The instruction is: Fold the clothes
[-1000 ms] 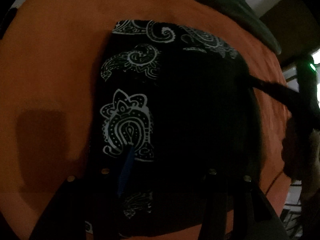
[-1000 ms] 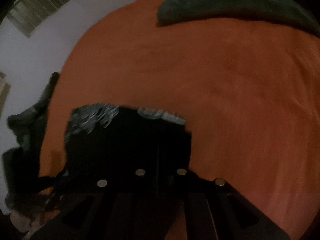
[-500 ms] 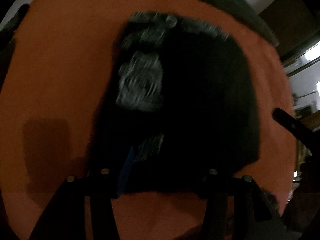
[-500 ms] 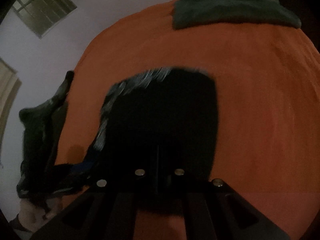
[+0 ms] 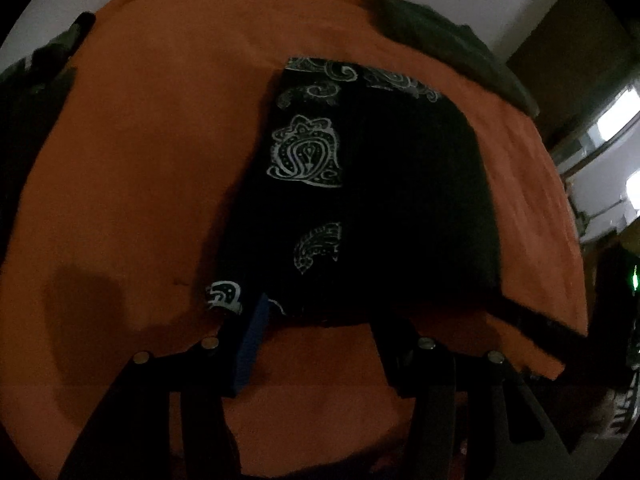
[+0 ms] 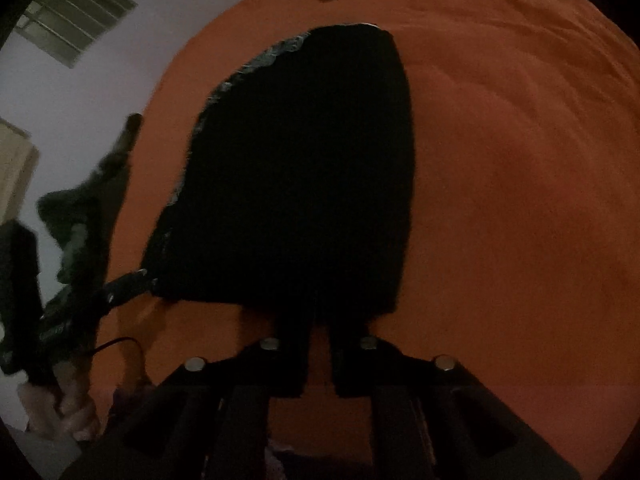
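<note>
Cloth [image 5: 400, 184] now lies folded ahead of us; our right tool [image 6: 318, 320] has just parted slightly, empty, left tool [image 5: 316, 320] wide, both pulled back.

A folded garment [image 5: 380, 200] lies flat on the bed [image 5: 140, 160], about the middle of it. Behind it, at the bed's far edge, lies another folded cloth [image 5: 448, 48]. A heap of clothes [image 5: 36, 80] sits off the bed's left side. The left tongs [image 5: 320, 320] hang over the garment's near edge, their tips apart with bare bed below. In the right wrist view the right tongs [image 6: 320, 320] stand at the garment's near edge, the left tongs and a hand [image 6: 64, 408] to their left.
</note>
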`<state>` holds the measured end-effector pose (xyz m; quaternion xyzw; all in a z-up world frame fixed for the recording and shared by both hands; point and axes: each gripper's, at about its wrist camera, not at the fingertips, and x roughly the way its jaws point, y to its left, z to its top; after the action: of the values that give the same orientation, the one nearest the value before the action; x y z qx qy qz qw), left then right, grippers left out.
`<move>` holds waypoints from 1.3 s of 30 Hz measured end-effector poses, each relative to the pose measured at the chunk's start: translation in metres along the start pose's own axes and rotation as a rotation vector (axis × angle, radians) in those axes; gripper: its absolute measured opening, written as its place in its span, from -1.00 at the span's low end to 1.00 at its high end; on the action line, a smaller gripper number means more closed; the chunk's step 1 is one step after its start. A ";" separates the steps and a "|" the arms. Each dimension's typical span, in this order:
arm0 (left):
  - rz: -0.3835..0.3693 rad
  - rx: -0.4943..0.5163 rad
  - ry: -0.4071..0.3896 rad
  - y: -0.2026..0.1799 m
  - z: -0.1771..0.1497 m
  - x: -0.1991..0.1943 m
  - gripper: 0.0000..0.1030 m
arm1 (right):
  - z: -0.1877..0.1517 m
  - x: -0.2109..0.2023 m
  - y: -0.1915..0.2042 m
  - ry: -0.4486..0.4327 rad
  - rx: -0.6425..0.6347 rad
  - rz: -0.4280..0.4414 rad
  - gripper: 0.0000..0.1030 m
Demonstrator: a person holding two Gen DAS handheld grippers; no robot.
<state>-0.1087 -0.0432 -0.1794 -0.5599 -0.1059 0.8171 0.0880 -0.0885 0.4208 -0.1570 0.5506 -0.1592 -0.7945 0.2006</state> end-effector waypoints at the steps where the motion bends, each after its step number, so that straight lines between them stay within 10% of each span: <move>1: -0.007 -0.009 0.002 -0.002 0.000 0.005 0.03 | -0.006 -0.005 0.002 -0.019 -0.006 0.019 -0.84; 12: -0.007 0.029 0.056 -0.035 0.023 0.044 0.03 | 0.051 0.011 0.013 -0.006 -0.138 -0.073 -0.63; 26: 0.149 0.152 0.133 -0.089 0.168 0.114 0.03 | 0.231 0.085 0.008 0.082 -0.209 -0.115 -0.66; 34: 0.200 0.154 0.121 -0.095 0.204 0.161 0.06 | 0.177 0.027 0.020 0.019 -0.188 -0.012 -0.66; 39: 0.270 0.212 0.080 -0.109 0.203 0.167 0.06 | 0.137 0.048 0.006 0.083 -0.197 -0.111 -0.66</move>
<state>-0.3554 0.0905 -0.2284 -0.5885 0.0607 0.8052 0.0402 -0.2312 0.3958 -0.1461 0.5687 -0.0411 -0.7926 0.2160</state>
